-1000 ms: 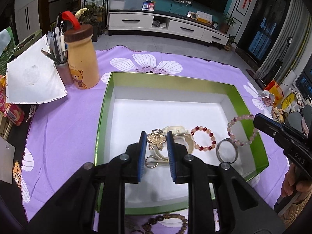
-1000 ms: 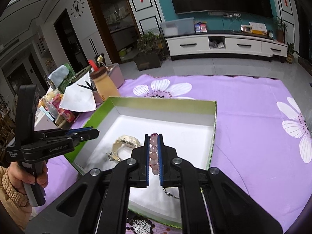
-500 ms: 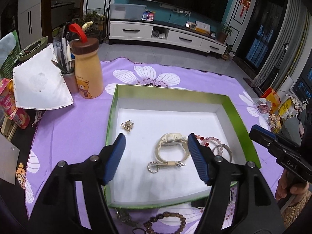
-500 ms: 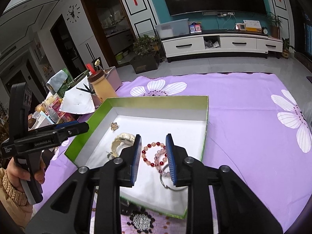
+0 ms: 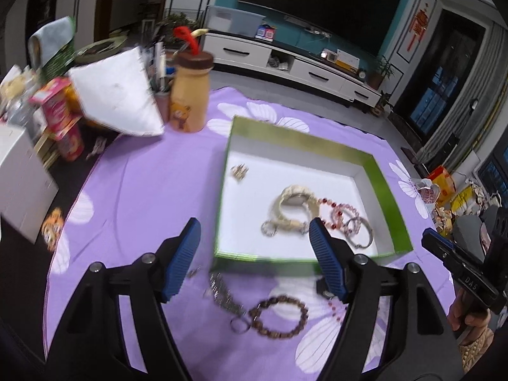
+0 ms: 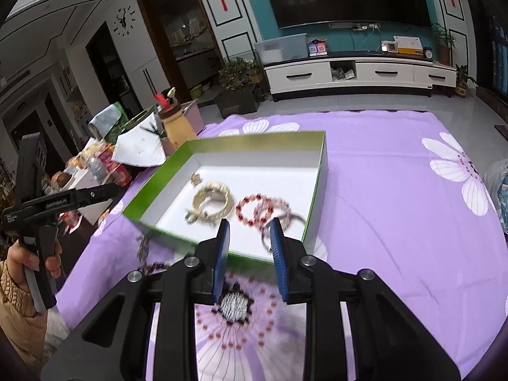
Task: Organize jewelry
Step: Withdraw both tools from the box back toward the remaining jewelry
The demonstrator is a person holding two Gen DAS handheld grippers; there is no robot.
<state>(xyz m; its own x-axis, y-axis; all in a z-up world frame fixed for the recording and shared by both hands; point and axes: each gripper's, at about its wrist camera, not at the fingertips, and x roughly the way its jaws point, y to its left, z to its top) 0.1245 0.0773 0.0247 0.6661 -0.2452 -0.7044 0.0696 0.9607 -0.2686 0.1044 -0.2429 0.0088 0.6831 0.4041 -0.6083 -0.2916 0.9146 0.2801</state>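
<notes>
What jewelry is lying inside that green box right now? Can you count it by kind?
Bead bracelets: 2, red bracelet, pink bracelet
Watch: 1
Metal rings: 2, small ring, large hoop
Gold flower ornament: 1
Total: 6

I count one green box [image 5: 385, 187], one watch [image 5: 293, 201], two bead bracelets [image 6: 254, 208] inside, one brown bracelet [image 5: 281, 316] outside, one brooch [image 5: 239, 170].

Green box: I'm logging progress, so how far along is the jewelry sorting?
Done: watch, brooch, red bead bracelet and bangle lie in the green box. In hand: nothing; left claw is opening, right claw open, both empty. Left: brown bead bracelet and chain outside on the purple cloth.
</notes>
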